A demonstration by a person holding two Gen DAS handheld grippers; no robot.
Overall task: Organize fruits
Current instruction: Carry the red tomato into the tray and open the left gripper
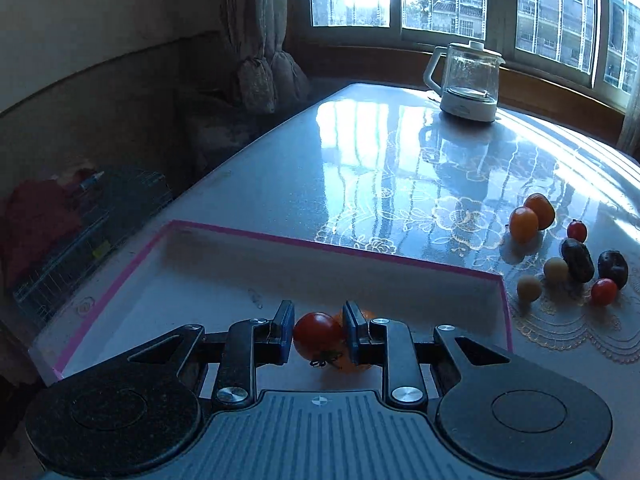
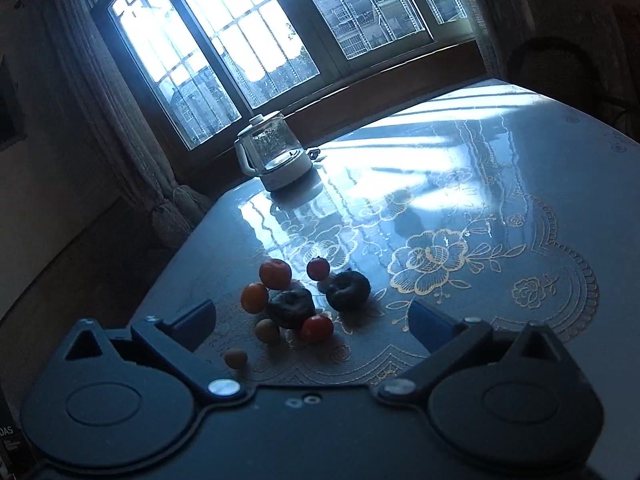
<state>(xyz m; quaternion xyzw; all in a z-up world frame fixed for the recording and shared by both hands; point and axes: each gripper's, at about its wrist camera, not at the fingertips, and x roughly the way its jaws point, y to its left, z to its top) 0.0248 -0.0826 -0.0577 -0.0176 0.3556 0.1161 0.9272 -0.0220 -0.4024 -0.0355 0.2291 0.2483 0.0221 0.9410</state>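
Tomato sits pinched in the left claw over the pink-edged tray, an orange fruit behind it. Right claw gapes wide, holding nothing, above loose fruits near the kettle.

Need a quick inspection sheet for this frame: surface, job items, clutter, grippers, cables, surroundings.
Surface: glossy table with floral lace pattern, strong window glare.
Job's things: pink-edged tray at the table's left; cherry tomato over it, an orange fruit behind; loose fruit cluster on the table.
Clutter: glass kettle near the window.
Grippers: left gripper shut on the tomato; right gripper open above the cluster.
Cables: nothing seen.
Surroundings: windows, curtain, dark room.
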